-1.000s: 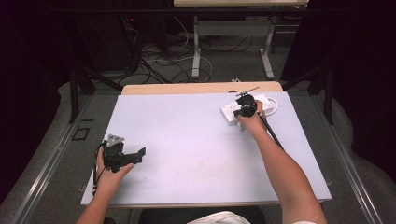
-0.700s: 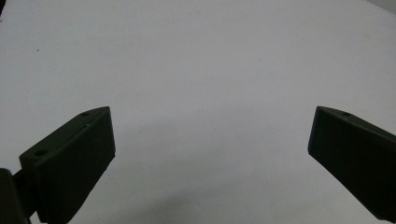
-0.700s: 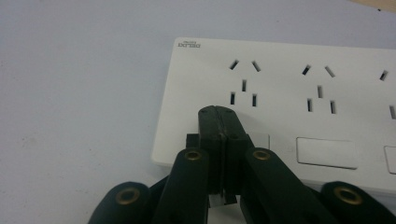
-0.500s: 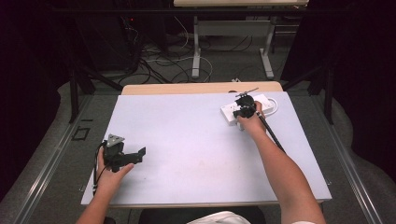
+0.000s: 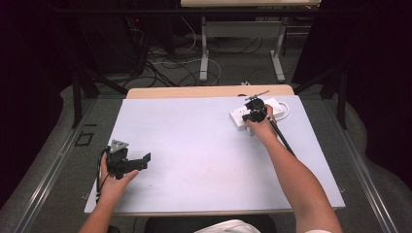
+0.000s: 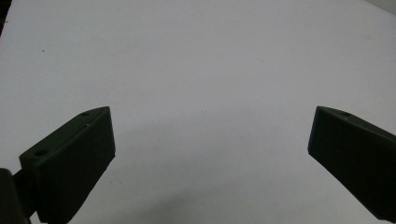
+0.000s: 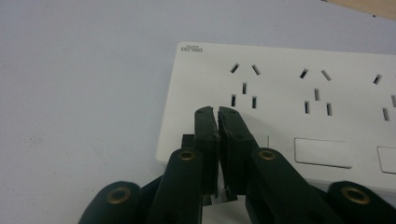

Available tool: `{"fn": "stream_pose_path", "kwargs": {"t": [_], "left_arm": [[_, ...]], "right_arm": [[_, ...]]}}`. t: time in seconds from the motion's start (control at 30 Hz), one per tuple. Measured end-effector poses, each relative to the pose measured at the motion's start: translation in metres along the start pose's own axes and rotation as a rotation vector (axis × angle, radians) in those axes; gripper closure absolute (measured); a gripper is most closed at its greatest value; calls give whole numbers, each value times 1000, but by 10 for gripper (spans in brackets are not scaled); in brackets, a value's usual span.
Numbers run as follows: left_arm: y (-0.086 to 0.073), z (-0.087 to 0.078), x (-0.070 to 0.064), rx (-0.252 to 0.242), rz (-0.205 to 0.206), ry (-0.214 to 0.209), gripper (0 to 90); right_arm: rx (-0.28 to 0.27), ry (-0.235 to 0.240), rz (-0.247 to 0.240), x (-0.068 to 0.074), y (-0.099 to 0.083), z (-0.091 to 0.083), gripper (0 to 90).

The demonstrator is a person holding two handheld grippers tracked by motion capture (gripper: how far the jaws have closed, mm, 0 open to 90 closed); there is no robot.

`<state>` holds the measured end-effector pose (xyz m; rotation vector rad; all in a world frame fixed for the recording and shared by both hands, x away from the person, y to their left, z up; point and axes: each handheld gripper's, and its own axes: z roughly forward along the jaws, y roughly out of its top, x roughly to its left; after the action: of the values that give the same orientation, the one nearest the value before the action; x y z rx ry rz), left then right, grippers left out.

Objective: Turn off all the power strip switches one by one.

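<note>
- The right tongs [image 7: 218, 112] have their two black jaws pressed together with barely a slit between them, tips resting over the near edge of a white power strip [image 7: 289, 107]; they seem to pinch nothing, though a small pale bit low in the slit is too hidden to make out.
- In the high view the same right tongs [image 5: 254, 112] sit on top of the power strip [image 5: 278, 104] at the far right of the table [image 5: 194, 141], just short of its wooden back edge.
- The strip is a flat white block with rounded corners, rows of dark socket slots in groups, and pale rectangular buttons [image 7: 323, 152] along its near side.
- Its right end is cut off in the right gripper view, and the tongs cover part of its near edge.
- A small grey mark is printed at the strip's top left corner; the letters are too small to read.
- The left tongs [image 6: 210, 154] are spread wide over bare white tabletop, holding nothing.
- From above, the left tongs [image 5: 145, 159] lie near the front left corner, well apart from the strip.
</note>
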<state>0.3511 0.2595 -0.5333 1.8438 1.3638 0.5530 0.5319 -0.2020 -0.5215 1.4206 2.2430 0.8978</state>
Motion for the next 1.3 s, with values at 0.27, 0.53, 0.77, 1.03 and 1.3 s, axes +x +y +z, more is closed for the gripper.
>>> {"fn": "stream_pose_path", "kwargs": {"t": [0.27, 0.53, 0.77, 1.03, 1.3], "left_arm": [[1, 2, -2, -2, -5, -6, 5], [3, 4, -3, -1, 8, -10, 5], [4, 6, -4, -2, 10, -18, 5], [4, 6, -3, -6, 10, -17, 5], [4, 6, -4, -4, 10, -22, 5]], "right_arm": [[-19, 13, 7, 1, -2, -12, 810], [-15, 30, -18, 2, -8, -24, 767], [-4, 80, -51, 17, -11, -36, 713], [-48, 125, -153, 35, -20, -49, 660], [-38, 157, -187, 48, -35, -59, 598]]}}
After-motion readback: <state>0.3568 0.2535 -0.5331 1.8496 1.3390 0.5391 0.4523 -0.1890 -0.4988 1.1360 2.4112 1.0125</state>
